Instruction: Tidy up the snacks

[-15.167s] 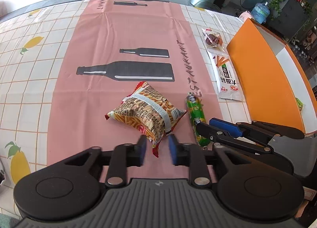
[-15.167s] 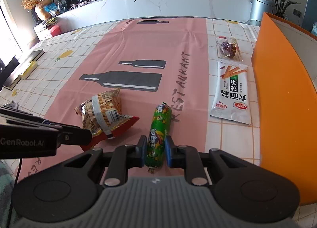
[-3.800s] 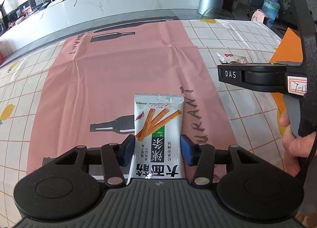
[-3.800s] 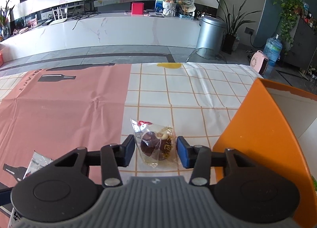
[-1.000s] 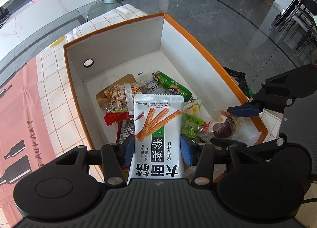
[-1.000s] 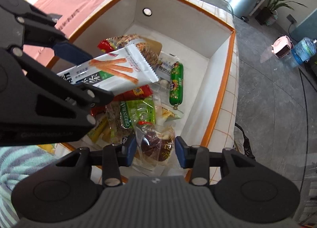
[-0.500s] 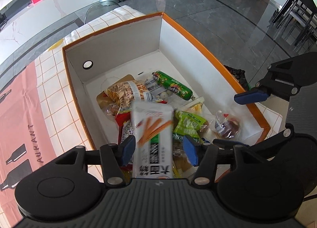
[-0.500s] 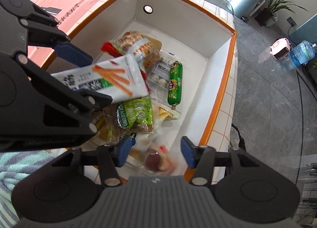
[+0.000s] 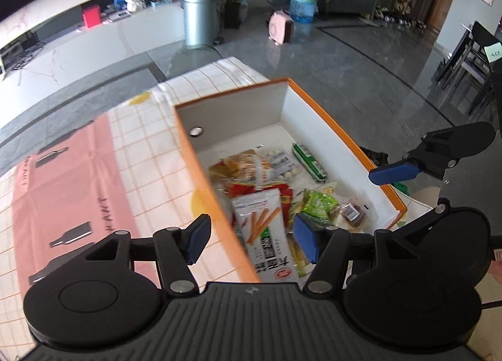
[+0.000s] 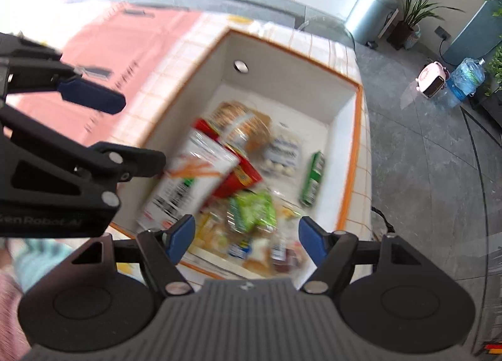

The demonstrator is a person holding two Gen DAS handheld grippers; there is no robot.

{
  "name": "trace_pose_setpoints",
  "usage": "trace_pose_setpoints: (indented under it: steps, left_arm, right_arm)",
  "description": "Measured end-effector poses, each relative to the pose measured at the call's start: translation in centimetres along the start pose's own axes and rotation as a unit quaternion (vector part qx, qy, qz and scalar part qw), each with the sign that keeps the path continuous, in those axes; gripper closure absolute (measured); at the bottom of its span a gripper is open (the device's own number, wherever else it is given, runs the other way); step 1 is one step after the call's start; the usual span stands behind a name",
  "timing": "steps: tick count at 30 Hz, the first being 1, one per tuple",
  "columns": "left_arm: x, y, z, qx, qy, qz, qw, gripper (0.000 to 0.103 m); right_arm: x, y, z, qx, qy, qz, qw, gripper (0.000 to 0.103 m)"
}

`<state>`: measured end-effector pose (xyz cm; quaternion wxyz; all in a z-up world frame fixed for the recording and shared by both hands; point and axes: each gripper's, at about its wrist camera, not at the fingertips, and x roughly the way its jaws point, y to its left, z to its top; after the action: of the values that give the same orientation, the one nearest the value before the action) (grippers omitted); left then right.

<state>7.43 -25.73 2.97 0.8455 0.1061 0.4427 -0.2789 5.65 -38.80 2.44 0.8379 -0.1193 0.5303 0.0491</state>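
The orange box [image 9: 342, 133] with white inner walls holds several snack packs. The white snack-stick pack [image 9: 266, 229] lies inside on top of the pile, also blurred in the right wrist view [image 10: 191, 179]. The clear plum candy pack [image 9: 353, 213] lies near the box's near right corner. A green sausage [image 9: 309, 161] lies further in. My left gripper [image 9: 251, 237] is open and empty above the box's left wall. My right gripper [image 10: 246, 237] is open and empty above the box's near edge [image 10: 194, 263].
The pink bottle-print tablecloth [image 9: 72, 191] covers the table left of the box. The table's far edge drops to a grey floor with a metal bin [image 9: 199, 20], a water bottle and a pink heater. The left gripper's fingers [image 10: 91, 97] show in the right wrist view.
Both grippers opened and let go: the snack-stick pack and the candy pack dropped into the box. Both grippers have since lifted and pulled back.
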Motion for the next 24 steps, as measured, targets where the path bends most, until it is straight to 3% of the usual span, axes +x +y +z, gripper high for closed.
trace_pose_setpoints:
  steps: [10, 17, 20, 24]
  left_arm:
    - [-8.4, 6.7, -4.6, -0.048, -0.046, 0.091, 0.9936, 0.028]
    - [-12.2, 10.7, -9.1, -0.098, -0.090, 0.154, 0.9791, 0.022]
    - [-13.5, 11.7, -11.2, -0.109, -0.112, 0.177, 0.9716, 0.021]
    - [-14.0, 12.1, -13.6, -0.111, -0.120, 0.206, 0.9648, 0.020]
  right_arm:
    - [-5.1, 8.5, 1.7, 0.020, -0.091, 0.047, 0.995, 0.020]
    - [-7.6, 14.3, 1.6, 0.031, -0.146, 0.059, 0.987, 0.015]
    - [-7.9, 16.4, 0.9, 0.050, -0.164, 0.072, 0.983, 0.005]
    - [-7.9, 19.5, -0.6, 0.063, -0.180, 0.058, 0.980, 0.005]
